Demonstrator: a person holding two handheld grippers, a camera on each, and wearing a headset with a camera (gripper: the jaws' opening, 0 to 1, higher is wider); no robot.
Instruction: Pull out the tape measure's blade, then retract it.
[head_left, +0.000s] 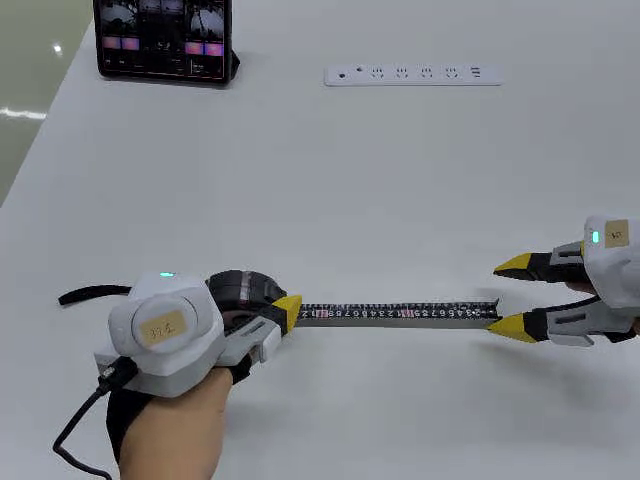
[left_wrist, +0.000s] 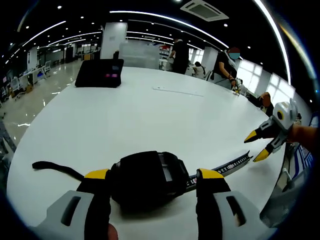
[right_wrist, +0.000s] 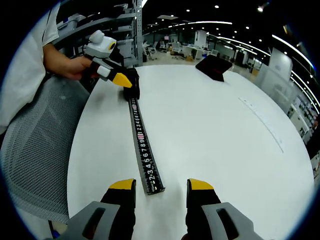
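Observation:
A black tape measure (head_left: 243, 288) rests on the white table (head_left: 330, 190), and my left gripper (head_left: 264, 304) is shut on its case (left_wrist: 145, 186). Its blade (head_left: 400, 312) lies flat on the table, drawn out to the right, numbers up. My right gripper (head_left: 510, 296) stands open at the blade's end, whose hook (right_wrist: 154, 188) lies between the yellow-tipped jaws, close to the left one, with neither jaw closed on it. The right gripper view looks along the blade (right_wrist: 141, 142) to the case (right_wrist: 131, 86) and the left gripper (right_wrist: 120, 79). The right gripper (left_wrist: 260, 145) appears at the right of the left gripper view.
A dark tablet (head_left: 165, 40) stands at the table's far left and a white power strip (head_left: 412, 74) lies at the far middle. The tape's black strap (head_left: 92, 294) trails left. A cable (head_left: 80, 420) hangs from the left gripper. A mesh chair (right_wrist: 35, 155) sits beside the table.

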